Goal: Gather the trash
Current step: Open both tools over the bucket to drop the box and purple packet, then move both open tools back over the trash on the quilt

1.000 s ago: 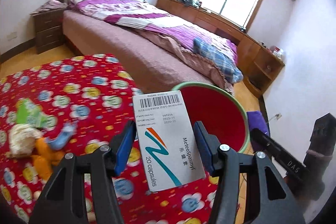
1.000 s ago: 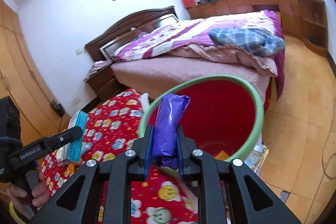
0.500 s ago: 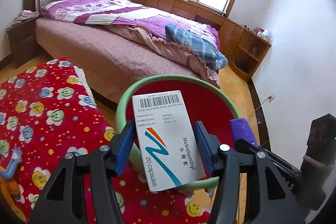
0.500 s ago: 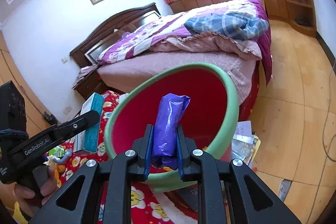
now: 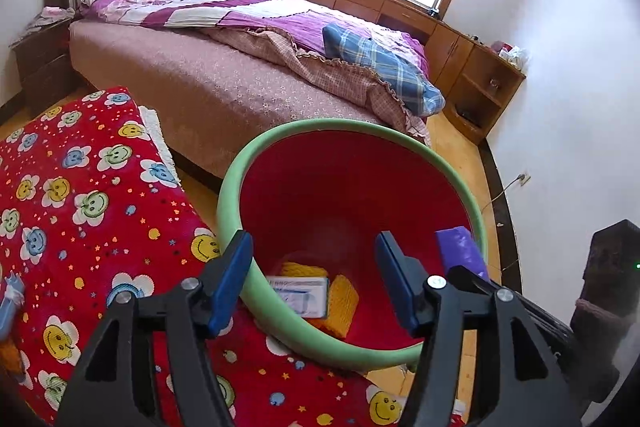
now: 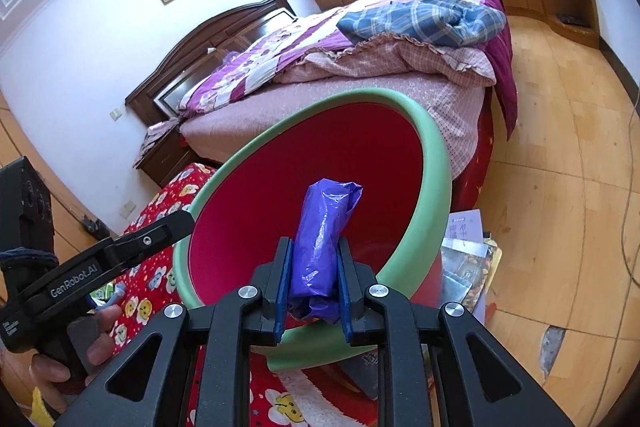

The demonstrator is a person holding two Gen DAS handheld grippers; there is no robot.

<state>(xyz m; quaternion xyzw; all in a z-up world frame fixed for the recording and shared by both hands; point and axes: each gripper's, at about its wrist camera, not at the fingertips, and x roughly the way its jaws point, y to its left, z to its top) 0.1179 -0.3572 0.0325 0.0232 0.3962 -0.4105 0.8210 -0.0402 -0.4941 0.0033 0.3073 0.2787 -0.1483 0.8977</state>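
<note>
One box [image 5: 299, 295] and two yellow pieces [image 5: 343, 298] in one bin [image 5: 230, 187]

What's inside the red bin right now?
In the red bin, at the bottom: a white medicine box lying on yellow knitted pieces. The near rim and left gripper hide the rest of the floor.
</note>
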